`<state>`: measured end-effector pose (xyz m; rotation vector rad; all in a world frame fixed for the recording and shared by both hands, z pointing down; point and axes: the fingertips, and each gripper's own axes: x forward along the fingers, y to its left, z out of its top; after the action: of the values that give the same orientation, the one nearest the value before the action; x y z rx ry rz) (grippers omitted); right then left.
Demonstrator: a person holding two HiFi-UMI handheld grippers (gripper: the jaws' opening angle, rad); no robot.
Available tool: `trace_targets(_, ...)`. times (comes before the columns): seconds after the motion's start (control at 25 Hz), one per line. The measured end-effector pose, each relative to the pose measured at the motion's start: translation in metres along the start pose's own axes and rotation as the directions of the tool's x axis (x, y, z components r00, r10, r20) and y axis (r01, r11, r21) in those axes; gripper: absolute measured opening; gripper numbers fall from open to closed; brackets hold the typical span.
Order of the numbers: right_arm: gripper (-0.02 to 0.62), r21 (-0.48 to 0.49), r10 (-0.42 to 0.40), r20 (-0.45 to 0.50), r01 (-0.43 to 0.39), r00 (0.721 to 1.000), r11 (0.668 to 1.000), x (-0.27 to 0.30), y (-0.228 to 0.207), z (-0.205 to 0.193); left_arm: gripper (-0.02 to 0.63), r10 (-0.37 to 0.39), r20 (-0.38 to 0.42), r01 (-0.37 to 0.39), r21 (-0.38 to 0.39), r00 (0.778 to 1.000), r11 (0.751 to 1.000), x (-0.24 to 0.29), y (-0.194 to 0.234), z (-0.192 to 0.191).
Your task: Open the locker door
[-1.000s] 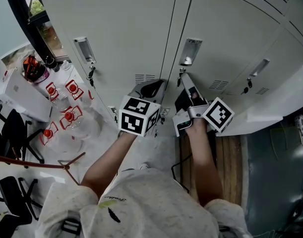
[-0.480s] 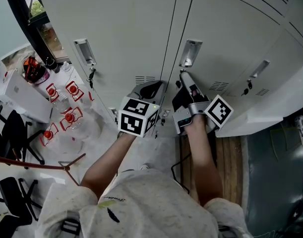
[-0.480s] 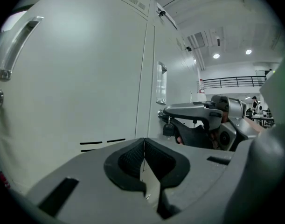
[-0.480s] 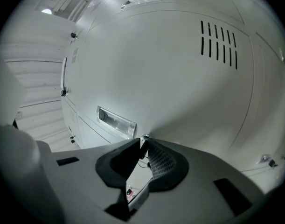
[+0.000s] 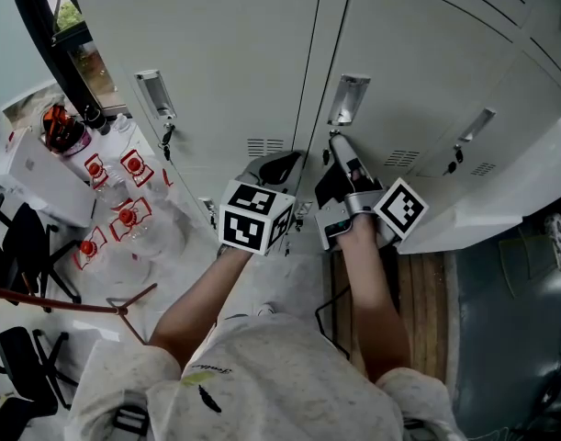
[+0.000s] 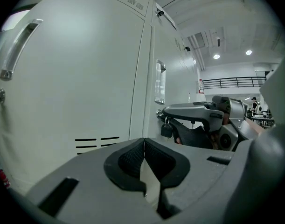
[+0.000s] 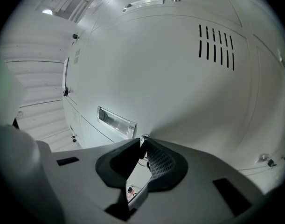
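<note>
Unlocking step: right gripper (image 5: 335, 141), jaws pinched on small metal key (image 7: 143, 138) in white steel locker door (image 5: 427, 62); left gripper (image 6: 143, 142) closed, empty; next move likely a turn, then a pull.

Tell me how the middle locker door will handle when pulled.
The locker door looks like thin painted sheet metal: probably light, slightly flexible. The right tool is shut on its small key, a hold that may slip or bend if tugged hard.

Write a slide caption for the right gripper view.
Right gripper shut on a small key near the recessed handle of a white locker door.
</note>
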<state>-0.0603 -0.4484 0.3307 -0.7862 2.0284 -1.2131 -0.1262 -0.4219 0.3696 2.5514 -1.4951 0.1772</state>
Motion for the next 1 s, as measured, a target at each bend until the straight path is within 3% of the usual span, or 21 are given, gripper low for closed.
trace_targets(1.0, 0.035, 0.010, 0.038, -0.044, -0.038, 0.998, 0.999, -0.042, 0.011, -0.006, 0.006, 0.040, 0.011, -0.040, -0.002, 0.999, 0.999, -0.024, -0.036, -0.004)
